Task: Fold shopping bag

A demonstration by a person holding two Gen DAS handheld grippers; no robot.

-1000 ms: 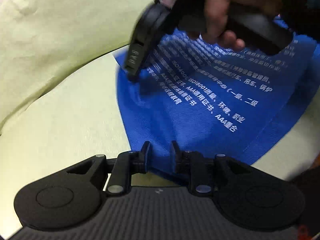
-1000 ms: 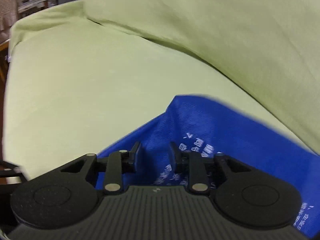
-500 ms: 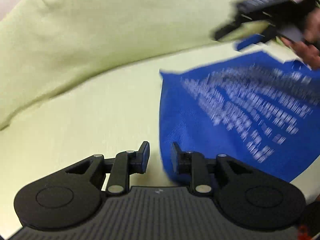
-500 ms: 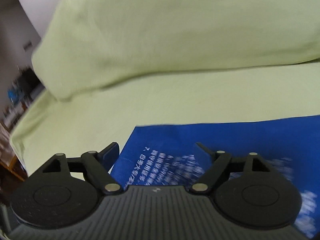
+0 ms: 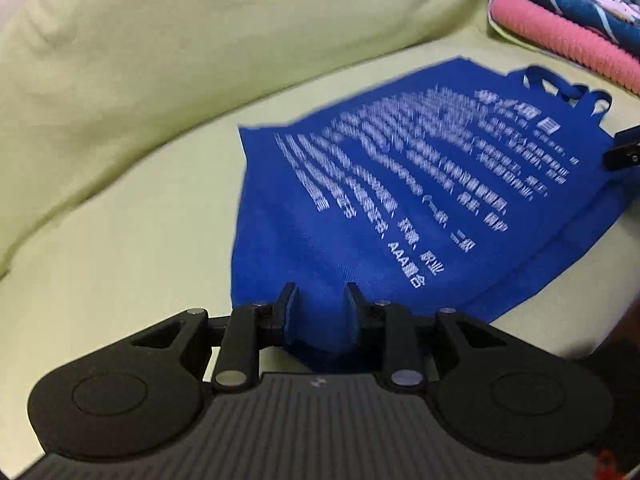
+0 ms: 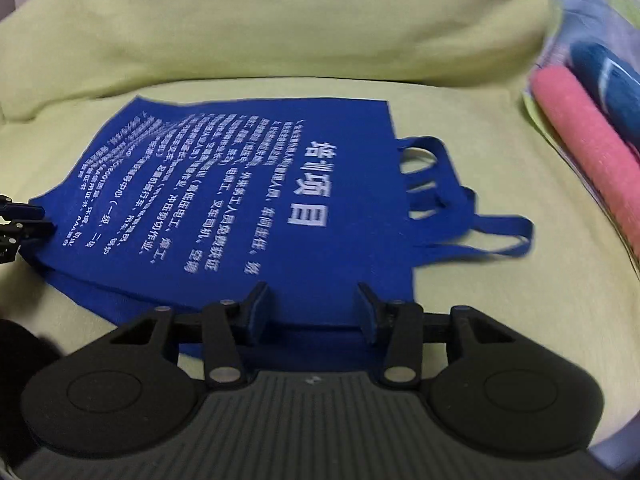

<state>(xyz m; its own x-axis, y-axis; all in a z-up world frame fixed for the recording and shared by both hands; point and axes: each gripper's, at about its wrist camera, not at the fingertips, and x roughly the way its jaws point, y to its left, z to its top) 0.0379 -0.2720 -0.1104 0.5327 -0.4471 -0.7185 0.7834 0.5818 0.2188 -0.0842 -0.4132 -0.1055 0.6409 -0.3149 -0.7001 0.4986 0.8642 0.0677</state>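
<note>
A blue shopping bag (image 5: 400,208) with white printed text lies flat on a pale green sofa seat; it also shows in the right wrist view (image 6: 248,208), with its handles (image 6: 448,200) spread to the right. My left gripper (image 5: 320,300) has its fingers narrowly apart around a raised bit of the bag's near bottom corner. My right gripper (image 6: 312,308) is open, its fingers straddling the bag's near edge by the top end. The left gripper's tip also shows at the left edge of the right wrist view (image 6: 20,224).
The green sofa back cushion (image 5: 200,40) rises behind the bag. A stack of folded cloths, pink (image 6: 592,148) and dark blue (image 6: 608,76), lies to the right of the handles. The seat cover (image 6: 500,320) stretches around the bag.
The bag has gone from held up to lying spread flat on the seat. My right gripper opened and swung round to the bag's near edge. My left gripper stays at the corner.
</note>
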